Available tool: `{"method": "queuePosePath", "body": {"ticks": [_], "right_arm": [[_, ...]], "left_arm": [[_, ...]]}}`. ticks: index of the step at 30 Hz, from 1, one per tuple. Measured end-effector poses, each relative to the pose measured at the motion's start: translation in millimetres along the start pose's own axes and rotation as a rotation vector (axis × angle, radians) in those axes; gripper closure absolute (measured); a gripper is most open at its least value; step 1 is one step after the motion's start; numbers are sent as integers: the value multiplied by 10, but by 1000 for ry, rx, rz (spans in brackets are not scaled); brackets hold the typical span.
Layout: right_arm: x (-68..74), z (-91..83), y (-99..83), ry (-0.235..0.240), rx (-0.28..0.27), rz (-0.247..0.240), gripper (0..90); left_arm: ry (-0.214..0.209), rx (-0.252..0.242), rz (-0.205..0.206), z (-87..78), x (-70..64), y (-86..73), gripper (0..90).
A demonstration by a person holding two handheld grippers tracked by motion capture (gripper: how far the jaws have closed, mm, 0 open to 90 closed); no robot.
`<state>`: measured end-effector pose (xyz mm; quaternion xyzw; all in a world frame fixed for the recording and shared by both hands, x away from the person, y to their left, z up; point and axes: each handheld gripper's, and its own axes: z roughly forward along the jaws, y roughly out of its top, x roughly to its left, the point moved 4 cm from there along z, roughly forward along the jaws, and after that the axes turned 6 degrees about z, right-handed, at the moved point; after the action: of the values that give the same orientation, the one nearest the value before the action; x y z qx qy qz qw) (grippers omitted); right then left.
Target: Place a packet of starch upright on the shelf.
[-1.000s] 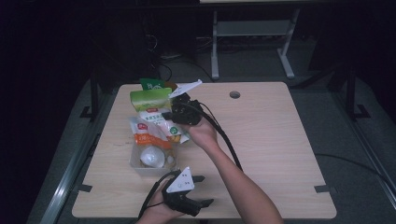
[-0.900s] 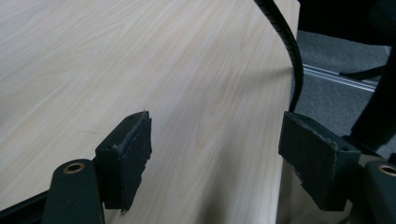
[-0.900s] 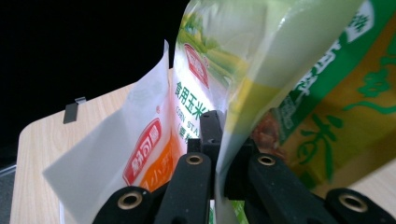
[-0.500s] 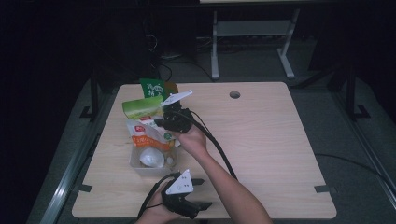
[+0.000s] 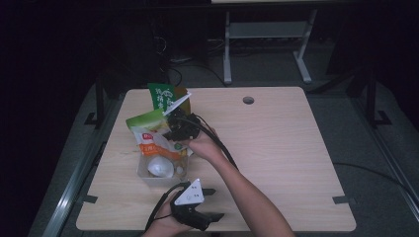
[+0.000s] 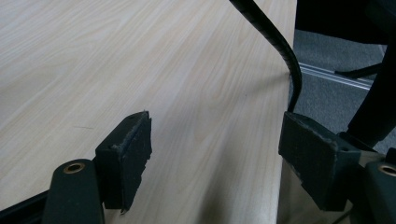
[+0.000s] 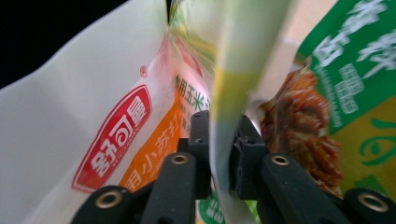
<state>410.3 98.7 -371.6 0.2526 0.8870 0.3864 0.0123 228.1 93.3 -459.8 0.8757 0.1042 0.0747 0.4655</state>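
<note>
Right claw (image 7: pixel 219 154) pinched on the pale-green plastic snack bag's (image 5: pixel 144 120) edge above the clear tray (image 5: pixel 143 173), for lifting; left claw (image 6: pixel 215 163) spread, parked nearer on the pale wooden worktop (image 5: pixel 276 143).

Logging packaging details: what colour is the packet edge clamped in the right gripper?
Pale yellow-green, clearest in the right gripper view: packet edge in right gripper.

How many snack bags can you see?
3: a light green bag in the right tongs, a white-and-orange bag below, a dark green bag behind. More may hide.

Pale wood table (image 5: pixel 276 148) with round hole – clear tray (image 5: pixel 144 173), snack bags (image 5: pixel 153 140) at left.
</note>
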Motion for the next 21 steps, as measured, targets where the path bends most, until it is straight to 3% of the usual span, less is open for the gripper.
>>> {"method": "queuePosePath", "body": {"ticks": [5,10,15,18,19,21], "right_arm": [[-35,89,39,-6,88,-28,760],[-28,106,17,-20,79,-36,847],[-29,84,7,-14,30,6,879],[-5,-26,8,-20,-73,86,887],[-5,-26,8,-20,-73,86,887],[11,-85,34,-3,-128,158,887]], "left_arm": [[3,-5,-6,-8,5,3,249],[2,-3,9,-5,-3,12,249],[5,-9,4,-36,-12,25,251],[6,-15,1,-39,-7,28,251],[6,-15,1,-39,-7,28,250],[4,-16,5,-42,-14,33,251]]}}
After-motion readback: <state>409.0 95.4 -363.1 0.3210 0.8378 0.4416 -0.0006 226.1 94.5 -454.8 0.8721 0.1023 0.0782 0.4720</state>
